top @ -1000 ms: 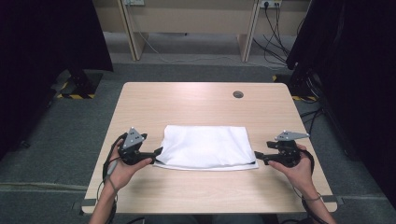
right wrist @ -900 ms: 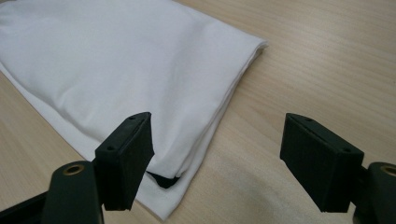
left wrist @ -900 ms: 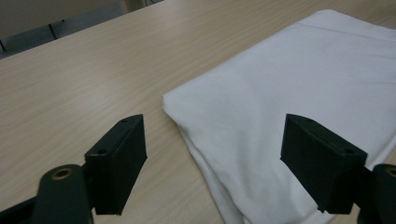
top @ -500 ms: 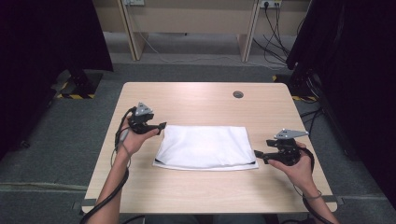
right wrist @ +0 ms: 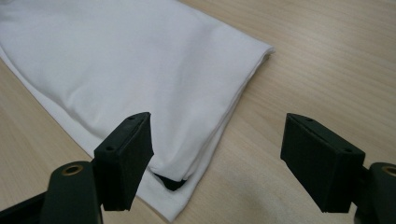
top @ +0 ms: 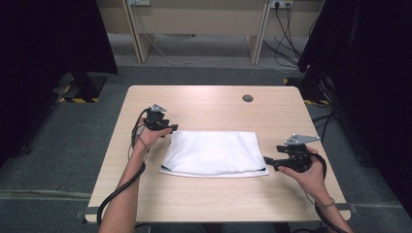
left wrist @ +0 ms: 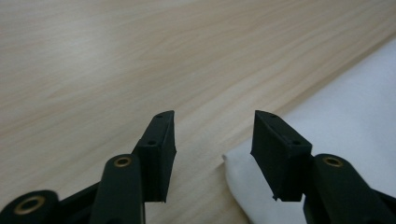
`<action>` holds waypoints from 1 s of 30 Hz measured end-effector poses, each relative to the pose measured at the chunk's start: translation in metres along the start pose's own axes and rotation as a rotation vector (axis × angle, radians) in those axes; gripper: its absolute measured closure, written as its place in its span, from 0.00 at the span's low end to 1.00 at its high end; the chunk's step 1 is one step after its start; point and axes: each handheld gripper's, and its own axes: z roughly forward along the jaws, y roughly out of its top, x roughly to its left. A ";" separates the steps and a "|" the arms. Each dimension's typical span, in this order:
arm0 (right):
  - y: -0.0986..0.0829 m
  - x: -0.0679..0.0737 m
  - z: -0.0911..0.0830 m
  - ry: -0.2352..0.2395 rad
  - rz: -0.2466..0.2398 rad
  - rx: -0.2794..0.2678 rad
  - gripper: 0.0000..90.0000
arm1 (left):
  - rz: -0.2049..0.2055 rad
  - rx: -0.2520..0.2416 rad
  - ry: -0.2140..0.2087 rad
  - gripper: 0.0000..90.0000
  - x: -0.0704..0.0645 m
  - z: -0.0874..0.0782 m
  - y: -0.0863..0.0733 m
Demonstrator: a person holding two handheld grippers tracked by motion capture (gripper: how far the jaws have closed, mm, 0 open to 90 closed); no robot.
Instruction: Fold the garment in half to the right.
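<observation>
I've got a folded white cloth [top: 214,153] lying flat near the middle of the bench [top: 204,104], a bit toward my side. It's a wide rectangle w/ a thin dark edge peeking out along the near side.

Left gripper [top: 171,127] sits at the cloth's far left corner. In the left gripper view its fingers [left wrist: 161,149] are spread apart, nothing between them; the cloth corner [left wrist: 327,135] lies just under and beside the right-hand finger, bare wood under the other. Can't tell if that finger touches the fabric. My left hand [top: 148,133] wraps the handle, cable trailing back along the forearm.

Right gripper [top: 266,162] is at the cloth's near right corner, low over the bench, held in my right hand [top: 306,170]. Right gripper view: fingers [right wrist: 126,154] wide open, not gripping. One finger is over the cloth's edge [right wrist: 140,65], the other over bare wood, well clear of the fabric. A small dark patch [right wrist: 172,181] shows at the corner between the folded layers.

Far side of the bench has a small round grommet [top: 248,98]. Beyond the bench: grey floor [top: 204,73] and cables.
</observation>
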 end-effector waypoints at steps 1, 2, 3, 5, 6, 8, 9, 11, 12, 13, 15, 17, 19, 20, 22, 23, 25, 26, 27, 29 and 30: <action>0.000 0.001 0.000 0.002 -0.004 -0.001 0.28 | 0.003 0.010 -0.011 0.60 -0.001 0.001 -0.001; 0.001 0.002 0.000 0.004 -0.004 -0.001 0.28 | 0.005 0.017 -0.021 0.61 -0.002 0.003 -0.001; 0.001 0.003 0.001 0.006 -0.006 -0.002 0.28 | 0.007 0.022 -0.028 0.62 -0.003 0.004 -0.002; 0.002 0.005 0.001 0.009 -0.011 -0.003 0.28 | -0.004 0.027 -0.034 0.64 -0.003 0.005 -0.003; 0.002 0.006 0.002 0.010 -0.013 -0.001 0.28 | -0.008 0.028 -0.038 0.66 -0.003 0.005 -0.003; 0.003 0.006 0.002 0.010 -0.020 0.003 0.28 | -0.003 0.042 -0.036 0.69 -0.004 0.006 -0.004; 0.004 0.007 0.002 0.011 -0.021 0.001 0.28 | 0.003 0.054 -0.034 0.70 -0.004 0.006 -0.005; 0.004 0.007 0.002 0.011 -0.022 0.001 0.28 | 0.004 0.069 -0.029 0.71 -0.003 0.008 -0.007; 0.005 0.007 0.002 0.013 -0.023 0.000 0.28 | 0.008 0.068 -0.024 0.71 -0.003 0.009 -0.008; 0.005 0.008 0.001 0.013 -0.025 0.000 0.28 | 0.022 0.065 -0.024 0.71 -0.004 0.009 -0.009; 0.006 0.008 0.000 0.012 -0.029 -0.002 0.28 | 0.028 0.070 -0.031 0.73 -0.005 0.010 -0.010; 0.006 0.009 0.000 0.010 -0.032 0.001 0.28 | 0.035 0.069 -0.039 0.76 -0.006 0.010 -0.011; 0.007 0.009 0.000 0.008 -0.037 0.001 0.28 | 0.037 0.071 -0.038 0.80 -0.007 0.010 -0.012; 0.007 0.010 0.000 0.008 -0.037 -0.001 0.28 | 0.044 0.075 -0.043 0.84 -0.008 0.010 -0.011; 0.008 0.011 0.000 0.010 -0.037 -0.003 0.28 | 0.042 0.083 -0.049 0.91 -0.010 0.010 -0.011; 0.008 0.012 0.001 0.011 -0.036 -0.003 0.28 | 0.043 0.086 -0.048 0.92 -0.011 0.010 -0.011; 0.010 0.015 0.003 0.015 -0.044 0.001 0.28 | 0.047 0.096 -0.046 0.94 -0.012 0.009 -0.009; 0.011 0.017 0.004 0.018 -0.053 0.003 0.28 | 0.048 0.088 -0.044 0.95 -0.013 0.008 -0.009; 0.013 0.021 0.006 0.023 -0.061 0.002 0.28 | 0.044 0.080 -0.046 0.95 -0.013 0.006 -0.008; 0.017 0.025 0.007 0.032 -0.073 0.000 0.28 | 0.050 0.061 -0.053 0.95 -0.015 0.000 -0.006; 0.020 0.028 0.009 0.037 -0.084 -0.002 0.28 | 0.053 0.048 -0.054 0.95 -0.016 -0.005 -0.003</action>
